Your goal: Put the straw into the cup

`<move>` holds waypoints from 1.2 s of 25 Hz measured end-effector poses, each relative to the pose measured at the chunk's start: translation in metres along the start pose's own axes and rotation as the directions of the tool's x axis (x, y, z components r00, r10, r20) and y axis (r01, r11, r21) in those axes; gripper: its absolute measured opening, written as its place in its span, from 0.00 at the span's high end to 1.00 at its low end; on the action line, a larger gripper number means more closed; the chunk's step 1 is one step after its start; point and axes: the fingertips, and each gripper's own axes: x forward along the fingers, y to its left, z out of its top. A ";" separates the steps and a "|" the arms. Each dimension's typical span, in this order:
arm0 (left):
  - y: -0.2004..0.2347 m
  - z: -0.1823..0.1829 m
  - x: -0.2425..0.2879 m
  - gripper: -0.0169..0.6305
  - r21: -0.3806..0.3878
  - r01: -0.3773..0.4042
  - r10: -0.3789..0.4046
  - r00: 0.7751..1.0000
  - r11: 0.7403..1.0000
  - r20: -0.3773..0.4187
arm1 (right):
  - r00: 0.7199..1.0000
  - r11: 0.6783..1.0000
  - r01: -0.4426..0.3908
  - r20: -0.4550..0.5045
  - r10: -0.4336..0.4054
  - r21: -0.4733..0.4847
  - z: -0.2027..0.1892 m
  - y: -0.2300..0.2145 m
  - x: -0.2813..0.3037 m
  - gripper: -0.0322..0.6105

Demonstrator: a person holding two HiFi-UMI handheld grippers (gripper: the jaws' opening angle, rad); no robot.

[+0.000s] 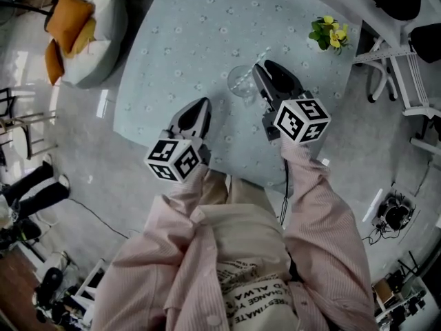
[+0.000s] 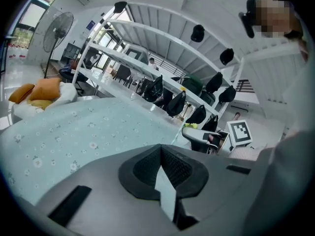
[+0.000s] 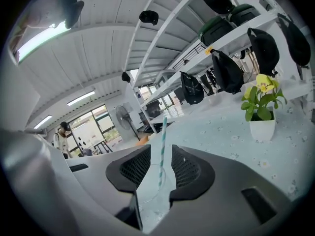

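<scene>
Right claw [image 3: 160, 156] was open: jaws well apart, nothing pinched. Just beyond its tips, in the gap, stood the striped straw [image 3: 161, 132], teal and white. Its lower end was inside the clear cup [image 3: 147, 183] and its top leaned out above the rim. No pad appeared to touch the straw.

Left claw [image 2: 161, 151] was closed, tips together and empty. It hung over the near side of the bench [image 1: 179, 40], well apart from the cup.

Handling, as a judgement:
- The straw looked thin and very light, probably paper, so it would be easy to crush or kink.
- If regripped, best taken on the bare length above the rim with a soft squeeze across the width, not at the very tip.
- The cup looked light and smooth-walled, whether plastic or glass could not be told. A sideways tug on the straw would likely tip or slide it on the cloth.
- Any lift or release should go straight along the straw's lean.

With the straw sitting in the cup, the task read as essentially done.

The bench carried a pale blue flowered cloth. A potted yellow flower [image 3: 262, 117] stood off to the right, apart from the cup.
</scene>
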 end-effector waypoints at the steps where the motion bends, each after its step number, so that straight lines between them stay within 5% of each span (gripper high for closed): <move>1: -0.004 0.005 -0.002 0.97 0.014 0.009 -0.009 1.000 1.000 0.006 | 1.000 1.000 0.001 0.000 -0.001 -0.005 0.001 0.002 -0.005 0.76; 8: -0.039 0.039 -0.011 0.97 0.122 0.081 -0.087 0.995 0.989 0.044 | 1.000 0.997 -0.018 0.017 0.019 -0.070 0.016 0.024 -0.035 0.92; 30: -0.101 0.129 -0.059 0.97 0.359 0.148 -0.228 0.954 0.922 0.193 | 0.971 0.982 0.022 0.237 0.024 -0.188 0.111 0.071 -0.123 0.95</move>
